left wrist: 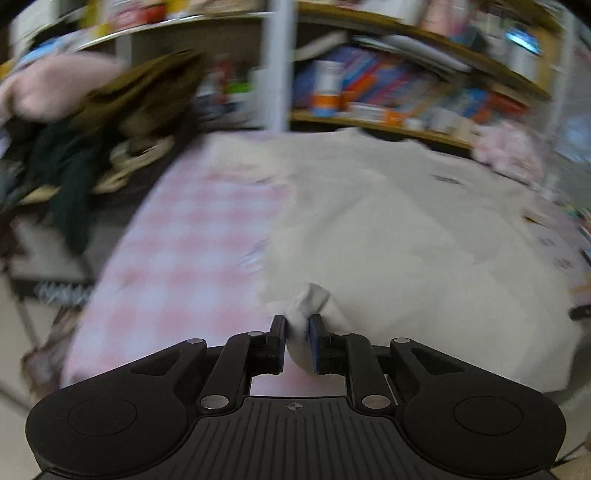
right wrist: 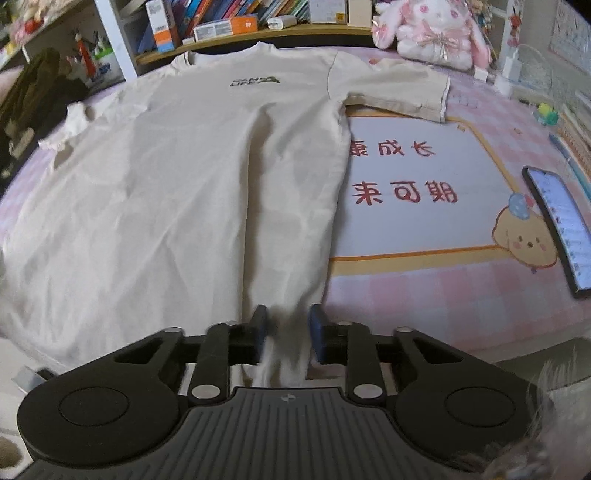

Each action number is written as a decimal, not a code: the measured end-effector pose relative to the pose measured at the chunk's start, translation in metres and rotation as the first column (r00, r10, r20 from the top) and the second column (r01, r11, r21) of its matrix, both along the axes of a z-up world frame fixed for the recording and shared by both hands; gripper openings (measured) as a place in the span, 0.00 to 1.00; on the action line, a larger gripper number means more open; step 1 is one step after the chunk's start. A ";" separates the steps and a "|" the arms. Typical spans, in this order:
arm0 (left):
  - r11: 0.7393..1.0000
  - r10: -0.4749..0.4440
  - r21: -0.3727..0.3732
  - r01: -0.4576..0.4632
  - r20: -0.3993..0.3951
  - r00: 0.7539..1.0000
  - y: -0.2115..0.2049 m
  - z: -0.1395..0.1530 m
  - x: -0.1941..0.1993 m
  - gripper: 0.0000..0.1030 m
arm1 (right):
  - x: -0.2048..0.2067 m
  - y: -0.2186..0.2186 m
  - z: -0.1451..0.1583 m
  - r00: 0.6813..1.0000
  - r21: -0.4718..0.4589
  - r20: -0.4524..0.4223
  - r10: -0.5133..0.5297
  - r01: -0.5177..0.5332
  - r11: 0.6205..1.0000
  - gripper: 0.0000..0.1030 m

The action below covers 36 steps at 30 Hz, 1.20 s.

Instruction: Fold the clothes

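Observation:
A cream T-shirt [right wrist: 192, 177] with a small dark chest logo lies face up and spread flat on a pink checked table cover [right wrist: 424, 295], collar at the far side. In the left wrist view my left gripper [left wrist: 297, 326] is shut on a bunched bit of the T-shirt [left wrist: 388, 236] at its near left edge; that view is blurred. In the right wrist view my right gripper [right wrist: 288, 321] stands open astride the shirt's near hem, with a strip of cloth running between its blue-padded fingers [right wrist: 317, 325]. The right sleeve [right wrist: 402, 96] lies spread out flat.
A phone [right wrist: 561, 221] lies at the table's right edge. A printed mat [right wrist: 417, 192] with red characters shows beside the shirt. A pink plush rabbit [right wrist: 432, 29] and shelves of books [right wrist: 229, 18] line the back. Dark clothes [left wrist: 74, 155] are heaped at the left.

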<state>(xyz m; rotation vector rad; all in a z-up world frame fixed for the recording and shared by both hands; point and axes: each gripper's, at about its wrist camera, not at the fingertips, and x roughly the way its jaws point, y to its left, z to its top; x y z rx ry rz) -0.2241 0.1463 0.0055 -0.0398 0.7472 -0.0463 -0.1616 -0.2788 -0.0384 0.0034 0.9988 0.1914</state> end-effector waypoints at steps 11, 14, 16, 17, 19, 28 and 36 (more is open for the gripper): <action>0.999 -0.029 -0.033 0.024 -0.152 0.988 -0.008 -0.032 0.013 0.16 | 0.006 -0.037 0.021 0.990 -0.082 0.091 -0.106 0.113 0.990 0.05; 0.999 -0.031 -0.035 0.026 -0.154 0.988 -0.004 -0.028 0.008 0.16 | 0.010 -0.047 0.022 0.987 -0.084 0.093 -0.128 0.136 0.987 0.00; 0.998 -0.007 -0.065 -0.004 -0.163 0.987 0.006 -0.027 0.003 0.16 | 0.010 -0.047 0.023 0.988 -0.069 0.087 -0.129 0.135 0.988 0.00; 0.997 0.008 -0.079 -0.022 -0.173 0.985 0.013 -0.028 -0.001 0.16 | 0.010 -0.048 0.023 0.988 -0.062 0.084 -0.130 0.135 0.989 0.00; 0.994 0.037 -0.091 -0.056 -0.199 0.979 0.026 -0.030 -0.008 0.16 | 0.010 -0.049 0.023 0.988 -0.047 0.078 -0.131 0.135 0.990 0.01; 0.982 0.182 0.023 -0.185 -0.325 0.928 0.071 -0.050 -0.044 0.15 | 0.009 -0.049 0.024 0.991 0.011 0.047 -0.127 0.126 0.992 0.33; 0.987 0.088 -0.123 -0.099 -0.093 0.992 0.049 -0.014 -0.025 0.52 | 0.007 -0.040 0.010 0.993 0.006 -0.005 -0.116 0.117 0.993 0.39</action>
